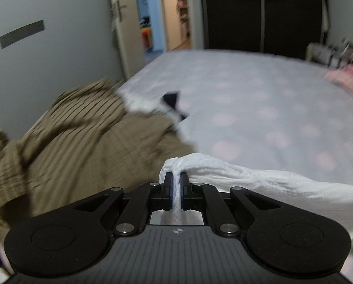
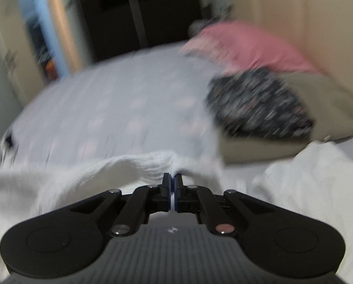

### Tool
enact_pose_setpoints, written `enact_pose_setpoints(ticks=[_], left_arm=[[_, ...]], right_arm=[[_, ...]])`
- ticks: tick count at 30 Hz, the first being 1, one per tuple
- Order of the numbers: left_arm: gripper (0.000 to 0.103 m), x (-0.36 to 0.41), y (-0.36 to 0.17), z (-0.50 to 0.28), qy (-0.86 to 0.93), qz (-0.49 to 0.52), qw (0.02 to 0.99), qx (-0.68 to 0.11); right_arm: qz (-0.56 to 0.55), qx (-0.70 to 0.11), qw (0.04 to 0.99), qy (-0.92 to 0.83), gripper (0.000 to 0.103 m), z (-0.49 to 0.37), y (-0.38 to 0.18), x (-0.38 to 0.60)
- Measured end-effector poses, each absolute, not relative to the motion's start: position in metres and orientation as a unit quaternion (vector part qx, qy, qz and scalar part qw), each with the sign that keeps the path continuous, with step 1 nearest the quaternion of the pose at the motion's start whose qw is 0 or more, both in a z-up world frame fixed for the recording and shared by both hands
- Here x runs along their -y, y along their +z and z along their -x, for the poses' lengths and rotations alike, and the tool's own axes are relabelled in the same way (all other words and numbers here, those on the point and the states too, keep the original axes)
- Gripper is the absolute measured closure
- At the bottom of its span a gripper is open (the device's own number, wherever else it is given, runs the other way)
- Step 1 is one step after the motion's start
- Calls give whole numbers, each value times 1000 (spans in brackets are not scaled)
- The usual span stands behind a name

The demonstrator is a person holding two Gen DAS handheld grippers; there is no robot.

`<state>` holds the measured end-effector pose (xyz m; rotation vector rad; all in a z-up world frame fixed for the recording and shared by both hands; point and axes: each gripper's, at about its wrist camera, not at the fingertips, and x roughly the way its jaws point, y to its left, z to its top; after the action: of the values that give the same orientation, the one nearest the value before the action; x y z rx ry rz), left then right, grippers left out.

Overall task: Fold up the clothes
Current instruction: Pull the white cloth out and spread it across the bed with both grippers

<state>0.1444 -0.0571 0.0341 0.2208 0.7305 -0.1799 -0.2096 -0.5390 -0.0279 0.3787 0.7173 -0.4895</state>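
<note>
A white crinkled garment (image 1: 259, 179) hangs between my two grippers above the bed. My left gripper (image 1: 175, 177) is shut on one bunched edge of it, and cloth runs down between the blue pads. My right gripper (image 2: 172, 178) is shut on another edge of the same white garment (image 2: 138, 165), which stretches away to the left. More white cloth (image 2: 314, 177) lies low on the right. Both views are blurred by motion.
The bed (image 1: 259, 104) has a pale sheet with pink spots. An olive striped garment (image 1: 77, 142) is heaped at its left. A pink garment (image 2: 245, 45) and a dark patterned one (image 2: 257, 104) lie by a beige headboard (image 2: 306, 14). A dark wardrobe (image 1: 259, 11) and an open door (image 1: 152, 16) stand beyond.
</note>
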Motion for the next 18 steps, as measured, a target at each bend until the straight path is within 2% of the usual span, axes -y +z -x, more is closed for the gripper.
enact_pose_setpoints(ticks=[6,8,10,12,13,14,18], left_arm=[[99,34,-1,-159,-50,-120,909,-395],[99,32,-7,-161,-47,-126,907,-400],[99,28,-11,-160,-47,-126,905,-404],[99,27,-14,-160,-47,-130,904,-405],[99,27,-16,-161,-48,-132,903,-406],[99,29,-17,-162,-48,-135,903,-405],[99,33,-21,-164,-49,-143,902,-405]], right_arm=[[-110,-513,847,-89,100,192,-95,471],[-94,-540,834,-63,96,192,-105,458],[-97,-545,831,-53,94,196,-105,458],[-118,-525,841,-58,86,203,-93,465],[-133,-511,847,-65,75,206,-85,473],[-144,-496,853,-75,70,210,-76,482],[-180,-443,866,-147,69,212,-49,531]])
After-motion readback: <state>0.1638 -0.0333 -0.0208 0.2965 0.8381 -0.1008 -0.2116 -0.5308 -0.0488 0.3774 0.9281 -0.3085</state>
